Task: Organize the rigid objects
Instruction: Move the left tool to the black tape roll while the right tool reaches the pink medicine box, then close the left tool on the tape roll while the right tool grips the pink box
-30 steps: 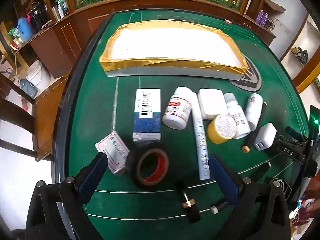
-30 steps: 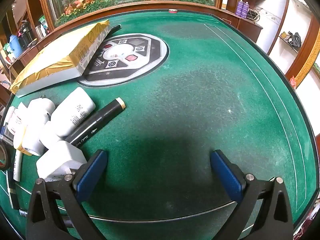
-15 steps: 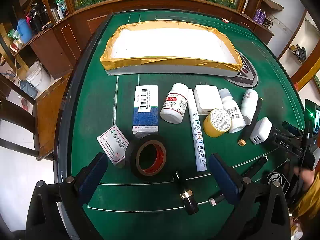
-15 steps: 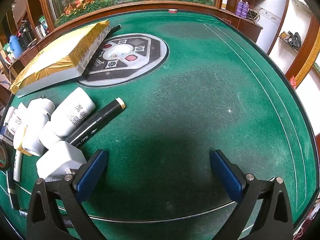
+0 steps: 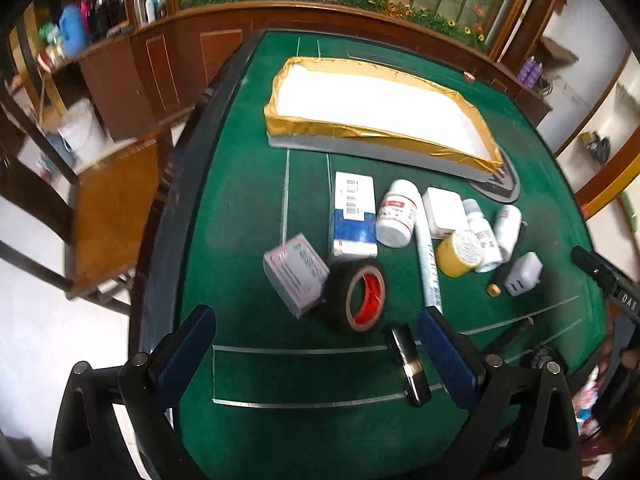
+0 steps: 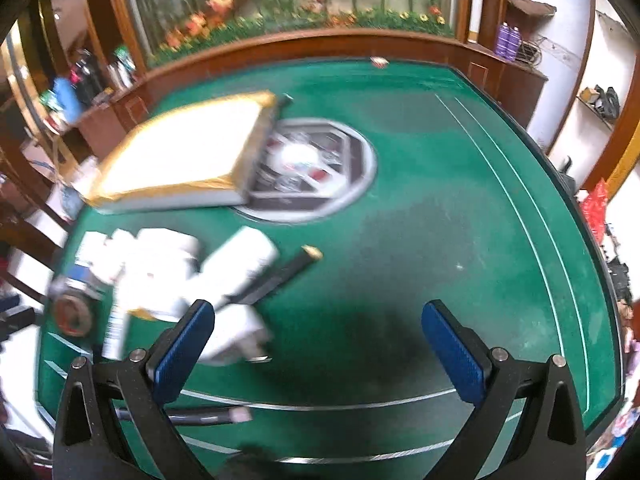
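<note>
- Now, vs 0.5 s ago: both cams have swung. Left view has the items shifted right of frame, w/ more chair and floor at left. Right view is blurred and shows far more of the pile than before.
- Items lie in a loose cluster on the green table (image 5: 248, 208), in front of the gold-edged tray (image 5: 380, 112), which is tilted w/ one end resting on the round centre panel (image 6: 320, 168).
- Count, left view: 2 boxes – blue-white box (image 5: 354, 216) and small pink-print box (image 5: 296, 276); 1 tape roll (image 5: 358, 296), black w/ red core, touching both boxes.
- 3 white bottles: wide one (image 5: 396, 216), 2 slim ones (image 5: 482, 236), (image 5: 508, 228) side by side.
- 1 yellow-rimmed jar (image 5: 458, 252); 1 white paint pen (image 5: 428, 264); 1 white square pad (image 5: 446, 212); 1 charger plug (image 5: 522, 274); 1 black marker w/ tan cap (image 5: 494, 289).
- 1 black-gold tube (image 5: 408, 360) lies nearest, just inside the left tool's right finger.
- Left gripper (image 5: 316, 350): jaws spread wide, holding nothing, above bare felt near the tape roll.
- Right gripper (image 6: 318, 344): jaws also wide apart, nothing held; charger plug (image 6: 240, 336) sits just beside its left finger (image 6: 182, 352).
- Right view too smeared to count the pile.
</note>
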A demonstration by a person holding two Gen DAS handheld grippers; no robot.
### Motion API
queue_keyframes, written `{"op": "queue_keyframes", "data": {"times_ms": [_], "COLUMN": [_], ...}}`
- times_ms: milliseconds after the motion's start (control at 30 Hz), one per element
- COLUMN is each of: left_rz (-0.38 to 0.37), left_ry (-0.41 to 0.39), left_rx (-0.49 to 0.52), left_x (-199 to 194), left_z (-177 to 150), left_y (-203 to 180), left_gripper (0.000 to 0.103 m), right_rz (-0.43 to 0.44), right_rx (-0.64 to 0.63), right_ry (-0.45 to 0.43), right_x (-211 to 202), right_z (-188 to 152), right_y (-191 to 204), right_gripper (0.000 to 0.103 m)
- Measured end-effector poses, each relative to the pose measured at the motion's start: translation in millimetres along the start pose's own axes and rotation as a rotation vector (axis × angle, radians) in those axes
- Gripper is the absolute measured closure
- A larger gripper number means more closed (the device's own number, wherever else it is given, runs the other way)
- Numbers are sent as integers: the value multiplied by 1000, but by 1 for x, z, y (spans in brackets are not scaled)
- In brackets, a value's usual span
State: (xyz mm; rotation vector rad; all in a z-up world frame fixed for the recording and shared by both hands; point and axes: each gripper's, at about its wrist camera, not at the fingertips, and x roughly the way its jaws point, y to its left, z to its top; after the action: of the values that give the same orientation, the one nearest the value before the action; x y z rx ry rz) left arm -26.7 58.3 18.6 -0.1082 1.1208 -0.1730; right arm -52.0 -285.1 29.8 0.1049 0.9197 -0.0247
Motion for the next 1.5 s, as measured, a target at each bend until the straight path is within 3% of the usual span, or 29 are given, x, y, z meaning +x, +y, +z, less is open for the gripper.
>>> {"op": "queue_keyframes", "data": {"times_ms": [333, 467, 767, 900, 1133, 1500], "left_rz": [-15, -10, -93, -96, -129, -136], "left_ry": [54, 60, 146, 143, 149, 171], "left_rx": [9, -23, -46, -38, -50, -78], "left_x": [12, 18, 41, 52, 55, 32], "left_z": [-9, -7, -5, 1, 2, -20], "left_y": [-2, 4, -5, -12, -8, 17], "left_gripper": [1, 10, 49, 78, 81, 85], "right_rz": [105, 116, 114, 120, 132, 156], "right_rx": [-47, -68, -77, -87, -111, -132], "right_ry": [50, 60, 87, 98, 122, 123], "right_x": [-3, -1, 1, 1, 3, 6], "right_z": [-23, -29, -32, -35, -40, -38], "right_y": [74, 83, 84, 86, 88, 95], "right_gripper": [0, 0, 1, 8, 33, 35]}}
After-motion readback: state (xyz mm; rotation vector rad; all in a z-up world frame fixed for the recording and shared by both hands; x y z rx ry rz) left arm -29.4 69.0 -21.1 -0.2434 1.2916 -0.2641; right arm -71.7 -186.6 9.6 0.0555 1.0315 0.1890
